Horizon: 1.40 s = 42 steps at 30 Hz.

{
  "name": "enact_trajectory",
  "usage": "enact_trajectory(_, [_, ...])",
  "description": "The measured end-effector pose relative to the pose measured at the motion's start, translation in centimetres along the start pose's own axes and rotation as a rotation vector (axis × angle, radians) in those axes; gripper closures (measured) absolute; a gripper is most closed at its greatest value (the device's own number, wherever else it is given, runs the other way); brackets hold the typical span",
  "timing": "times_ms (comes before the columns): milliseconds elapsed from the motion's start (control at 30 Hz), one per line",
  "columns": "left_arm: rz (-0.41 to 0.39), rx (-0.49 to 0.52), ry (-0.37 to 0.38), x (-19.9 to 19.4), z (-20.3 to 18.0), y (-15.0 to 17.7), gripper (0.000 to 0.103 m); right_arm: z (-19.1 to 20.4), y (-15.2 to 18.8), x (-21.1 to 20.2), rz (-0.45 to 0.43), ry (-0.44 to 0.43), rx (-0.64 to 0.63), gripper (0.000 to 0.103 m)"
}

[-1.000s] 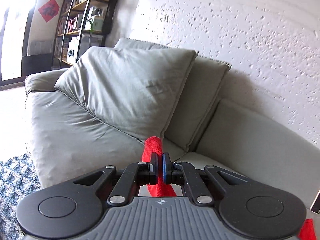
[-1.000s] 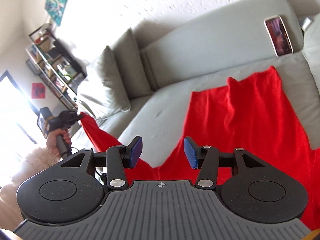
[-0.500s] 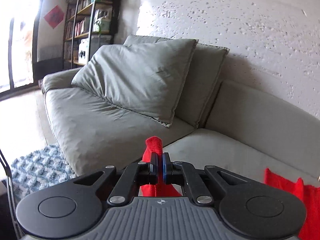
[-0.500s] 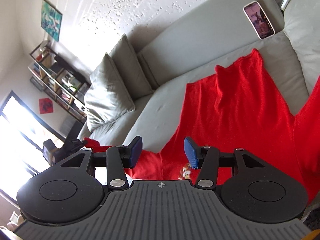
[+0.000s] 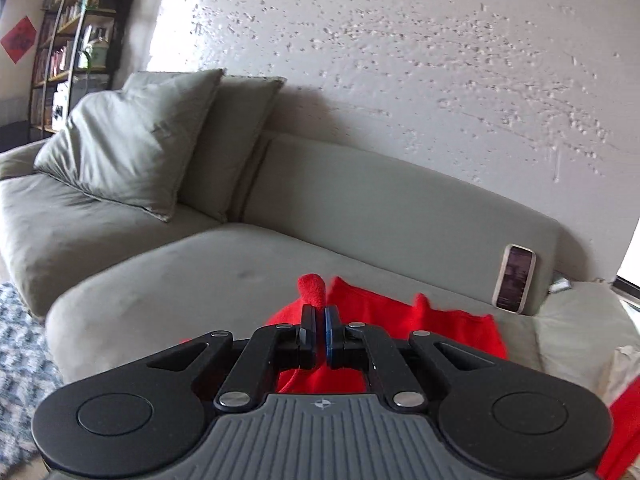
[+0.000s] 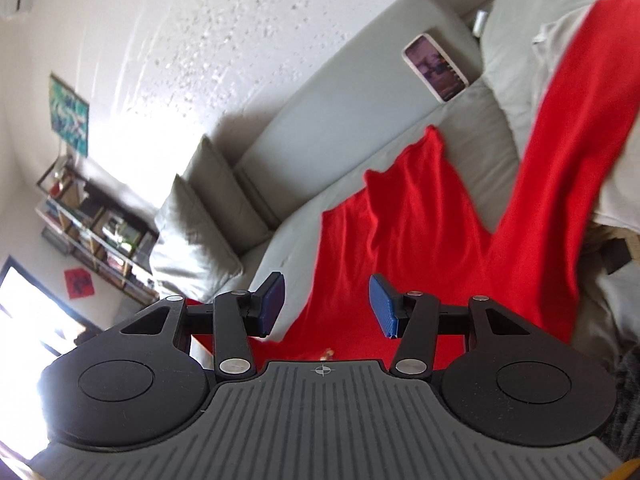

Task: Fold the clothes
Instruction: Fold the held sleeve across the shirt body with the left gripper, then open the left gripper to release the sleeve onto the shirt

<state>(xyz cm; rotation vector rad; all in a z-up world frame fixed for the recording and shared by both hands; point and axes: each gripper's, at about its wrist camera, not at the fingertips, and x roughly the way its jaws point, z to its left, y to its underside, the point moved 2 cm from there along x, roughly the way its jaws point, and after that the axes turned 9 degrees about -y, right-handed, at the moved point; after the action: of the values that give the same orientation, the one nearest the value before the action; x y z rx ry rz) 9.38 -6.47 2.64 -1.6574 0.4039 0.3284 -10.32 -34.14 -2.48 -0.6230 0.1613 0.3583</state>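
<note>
Because the red cloth (image 5: 404, 320) is soft and floppy, it will bend and sag wherever nothing holds it up. Closest in the left view, the left gripper (image 5: 320, 334) is pinched tight on a bit of that cloth, and a small red tuft pokes up above its fingers. The rest of the cloth trails down under the gripper and onto the sofa seat (image 5: 208, 276).

In the right view, the right gripper (image 6: 326, 306) has its fingers apart with nothing between them. It hangs over the near edge of the cloth, which lies spread across the seat just past the blue pads (image 6: 382, 306).

The cloth looks light and thin, with soft ripples in it. It is not slippery like plastic, so I think a firm pinch on an edge or a corner should hold it. A grab in the middle would likely just bunch it up. The free near edge, close below the open gripper, looks like a good place to take hold.

Farther along the seat, one long red part climbs up over a pale cushion (image 6: 508, 40) at the far end. Behind the cloth, a phone (image 6: 436, 67) leans on the back of the sofa. Farthest off, two gray pillows (image 5: 132, 144) sit at the other end of the sofa.
</note>
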Motion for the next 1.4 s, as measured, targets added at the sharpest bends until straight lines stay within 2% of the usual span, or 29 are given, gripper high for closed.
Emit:
enact_trajectory(100, [-0.011,0.023,0.075,-1.7,-5.1,2.1,0.100,-0.9,-0.5,-1.7,-0.044,0.008,0.012,0.049])
enact_trajectory(200, [-0.018,0.123,0.153,-3.0,-10.6,4.6,0.100,-1.8,-1.1,-3.3,-0.080,0.020,0.025,0.049])
enact_trajectory(300, [0.066,0.240,0.249,-2.7,-15.5,8.1,0.100,-2.7,-1.5,-4.6,-0.109,0.037,0.041,0.049])
enact_trajectory(367, [0.189,0.340,0.303,-1.9,-18.0,10.8,0.091,-3.3,-1.6,-5.3,-0.121,0.049,0.051,0.049])
enact_trajectory(433, [0.289,0.407,0.348,-1.9,-18.7,13.1,0.077,-3.7,-1.6,-5.8,-0.122,0.058,0.060,0.049])
enact_trajectory(500, [0.313,0.458,0.391,-2.7,-18.4,14.3,0.061,-4.1,-1.5,-6.1,-0.118,0.063,0.065,0.049])
enact_trajectory(600, [0.319,0.468,0.425,-3.6,-16.2,14.2,0.054,-4.6,-1.1,-5.9,-0.112,0.075,0.077,0.047])
enact_trajectory(633, [0.326,0.450,0.423,-3.5,-15.4,13.9,0.048,-4.7,-1.0,-5.7,-0.108,0.078,0.083,0.047])
enact_trajectory(700, [0.329,0.403,0.386,-3.1,-13.3,12.8,0.041,-5.0,-0.8,-5.0,-0.091,0.077,0.095,0.047])
enact_trajectory(867, [0.320,0.288,0.206,-1.6,-7.3,10.5,0.039,-4.8,0.2,-2.5,-0.017,0.075,0.103,0.047])
enact_trajectory(1000, [0.335,0.191,0.105,-0.6,-2.8,9.5,0.038,-5.1,1.2,-0.6,0.041,0.085,0.122,0.047])
enact_trajectory(1267, [0.338,0.093,-0.041,-0.5,2.2,9.3,0.038,-5.1,1.8,2.8,0.124,0.072,0.142,0.047])
enact_trajectory(1400, [0.342,0.066,-0.076,-1.0,3.2,9.6,0.038,-5.4,2.5,4.1,0.181,0.065,0.161,0.047])
